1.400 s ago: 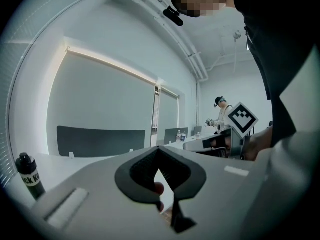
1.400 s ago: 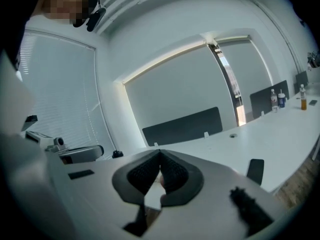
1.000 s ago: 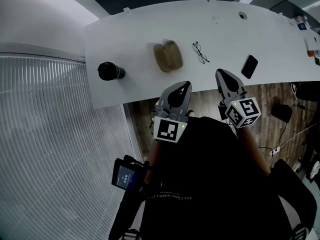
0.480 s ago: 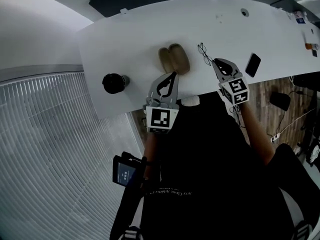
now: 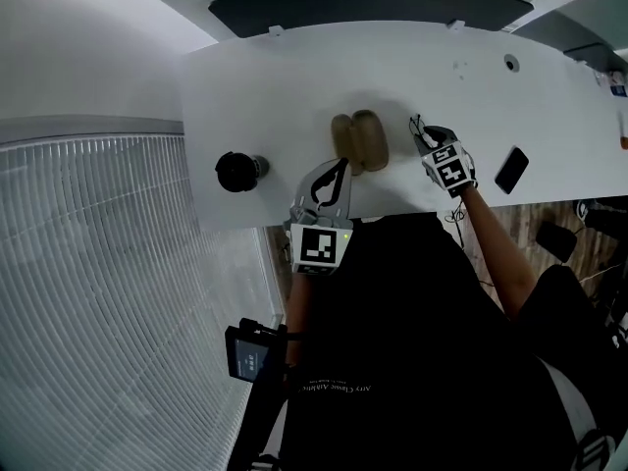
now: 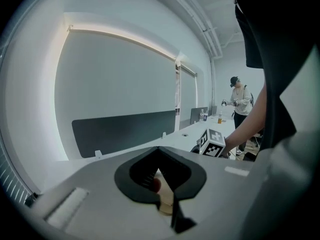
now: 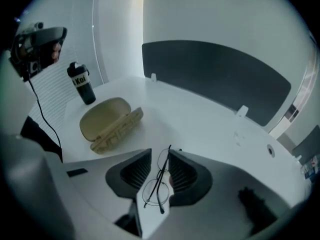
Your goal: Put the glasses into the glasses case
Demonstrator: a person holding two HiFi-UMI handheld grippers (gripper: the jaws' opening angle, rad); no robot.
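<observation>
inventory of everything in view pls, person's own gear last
table: 1, white, spans the head view
glasses case: 1, tan, lying open mid-table near the front edge
glasses: 1, thin dark wire frame, on the table right of the case
bottle: 1, black, on the table left of the case
phone: 1, black, on the table right of the glasses
screen panel: 1, dark, along the table's far edge
bystander: 1, light top, standing far off
left gripper: 1, grey, jaws together, nothing held, at the case's near side
right gripper: 1, grey, jaws apart and just been opening, glasses between them but not gripped
</observation>
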